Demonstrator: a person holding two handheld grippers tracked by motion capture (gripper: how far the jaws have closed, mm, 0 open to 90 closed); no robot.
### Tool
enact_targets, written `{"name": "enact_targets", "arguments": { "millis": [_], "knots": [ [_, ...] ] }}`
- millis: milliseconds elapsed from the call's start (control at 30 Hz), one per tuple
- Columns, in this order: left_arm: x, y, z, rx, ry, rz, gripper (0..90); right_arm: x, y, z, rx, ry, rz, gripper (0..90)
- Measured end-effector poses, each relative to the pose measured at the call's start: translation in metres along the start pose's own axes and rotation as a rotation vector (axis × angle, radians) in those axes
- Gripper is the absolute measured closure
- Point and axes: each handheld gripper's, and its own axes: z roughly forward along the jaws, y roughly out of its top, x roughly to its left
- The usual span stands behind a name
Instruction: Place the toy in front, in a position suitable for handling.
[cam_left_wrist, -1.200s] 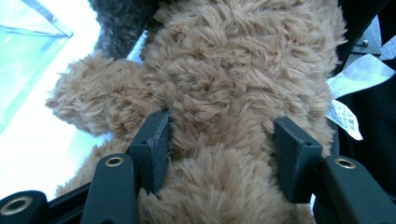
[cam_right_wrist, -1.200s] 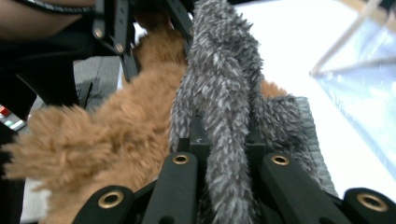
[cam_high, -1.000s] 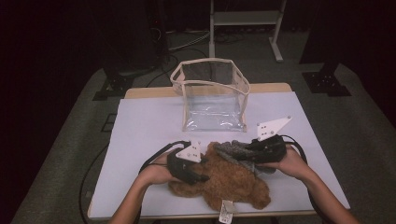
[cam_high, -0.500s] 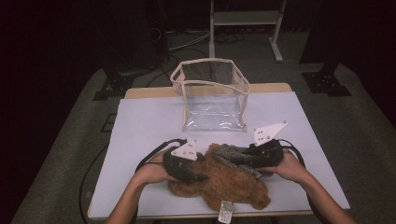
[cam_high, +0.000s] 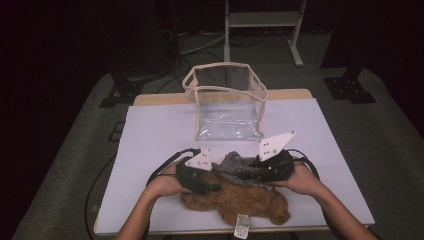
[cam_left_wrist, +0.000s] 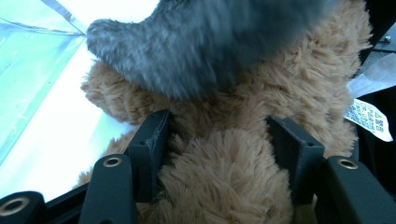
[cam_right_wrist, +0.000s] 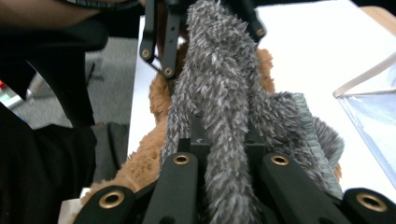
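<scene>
A brown plush bear (cam_high: 235, 202) lies near the table's front edge, with a grey fuzzy cloth (cam_high: 239, 167) draped over its upper part. In the high view my left gripper (cam_high: 199, 179) is pressed against the bear's left side. In the left gripper view my left gripper (cam_left_wrist: 224, 135) has both jaws clamped around a thick brown limb (cam_left_wrist: 224, 186). My right gripper (cam_high: 270, 169) comes in from the right. In its own view the right gripper (cam_right_wrist: 222, 135) is shut on the grey cloth (cam_right_wrist: 219, 84), which runs up between its jaws toward the left gripper (cam_right_wrist: 161, 42).
An empty clear plastic bag (cam_high: 227, 100) with a beige rim stands upright behind the bear at the table's middle back. The white table cover (cam_high: 155, 135) is bare to the left and right of the bear. A white label (cam_high: 242, 222) hangs over the front edge.
My right gripper has shifted a little to the left with the grey cloth, bunching it over the bear. The left gripper has stayed almost in place on the bear.
</scene>
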Motion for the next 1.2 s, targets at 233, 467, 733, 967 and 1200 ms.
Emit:
{"name": "enact_targets", "arguments": {
  "millis": [233, 467, 733, 967, 1200],
  "knots": [
    [-0.004, -0.005, -0.025, -0.027, 0.023, 0.003, 38.7, -0.010, -0.026, -0.004, -0.009, 0.001, 0.069, 80.8],
    [-0.010, -0.019, -0.046, -0.016, 0.030, -0.008, 36.9, -0.014, -0.034, -0.009, -0.025, -0.006, 0.113, 80.7],
    [-0.002, -0.026, -0.026, -0.038, 0.054, -0.034, 41.1, 0.004, 0.006, 0.004, -0.011, 0.030, 0.027, 80.5],
    [-0.001, -0.019, -0.028, -0.050, 0.049, -0.020, 39.3, 0.006, -0.001, 0.018, 0.058, 0.019, 0.016, 80.9],
    [-0.006, -0.025, -0.051, -0.034, 0.070, -0.022, 34.9, -0.007, -0.018, 0.011, 0.055, 0.010, 0.057, 81.4]
  ]
}}
